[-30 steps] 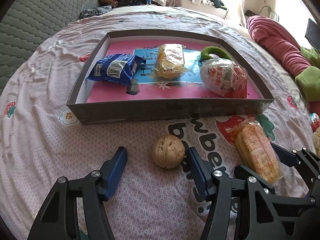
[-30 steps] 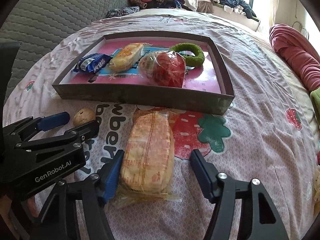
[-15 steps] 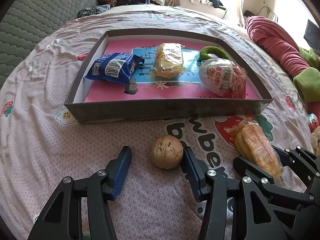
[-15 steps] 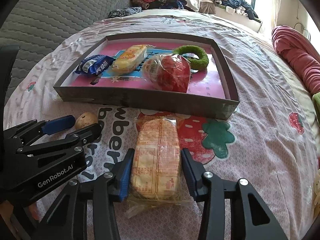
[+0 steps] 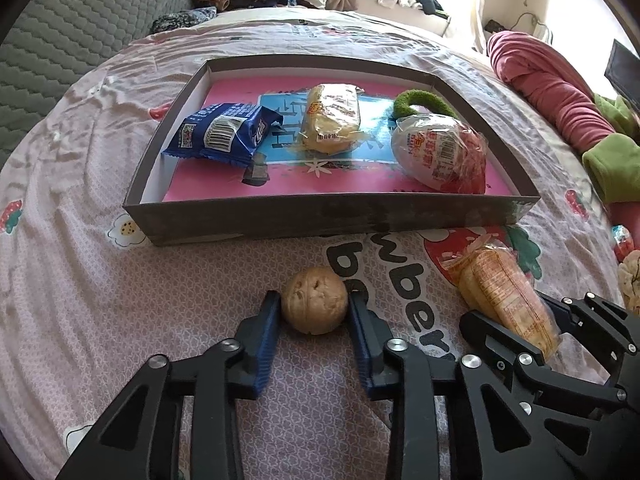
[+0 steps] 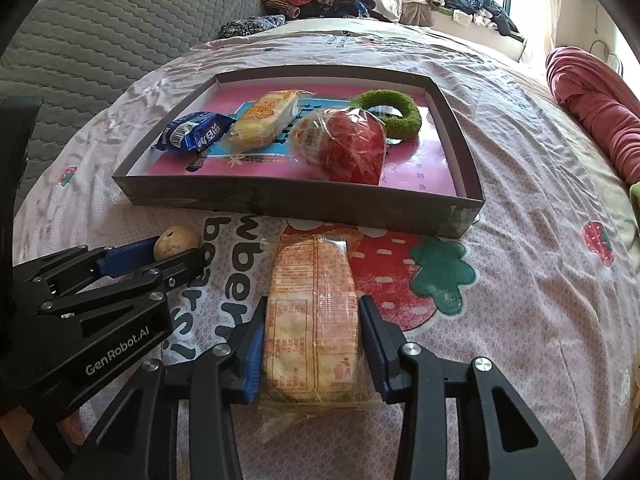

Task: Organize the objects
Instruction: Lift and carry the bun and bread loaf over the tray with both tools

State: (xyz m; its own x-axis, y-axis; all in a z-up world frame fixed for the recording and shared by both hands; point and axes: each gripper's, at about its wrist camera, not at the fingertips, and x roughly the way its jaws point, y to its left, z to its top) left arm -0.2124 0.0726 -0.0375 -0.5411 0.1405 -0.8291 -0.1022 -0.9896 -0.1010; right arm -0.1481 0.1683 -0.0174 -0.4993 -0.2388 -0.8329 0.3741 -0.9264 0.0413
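Note:
A round brown walnut (image 5: 314,306) lies on the pink strawberry bedsheet, in front of a shallow grey box (image 5: 320,216). My left gripper (image 5: 314,300) is shut on the walnut, with both blue pads against its sides. To the right lies an orange cracker packet (image 6: 314,320) lengthwise between the fingers of my right gripper (image 6: 313,306). Its jaws are closing and the pads press the packet's long edges. The right wrist view also shows the left gripper (image 6: 178,252) holding the walnut (image 6: 176,242).
The box (image 6: 280,200) holds a blue snack packet (image 5: 224,136), a yellow wrapped cake (image 5: 332,118), a red-and-white wrapped egg (image 5: 440,152) and a green ring (image 5: 420,102). A red blanket (image 5: 552,92) and green cloth (image 5: 612,168) lie right. A grey quilted cushion (image 5: 80,20) stands left.
Both grippers closed without shifting. The left pads came in from wide apart onto the walnut. The right pads came in onto the cracker packet's sides.

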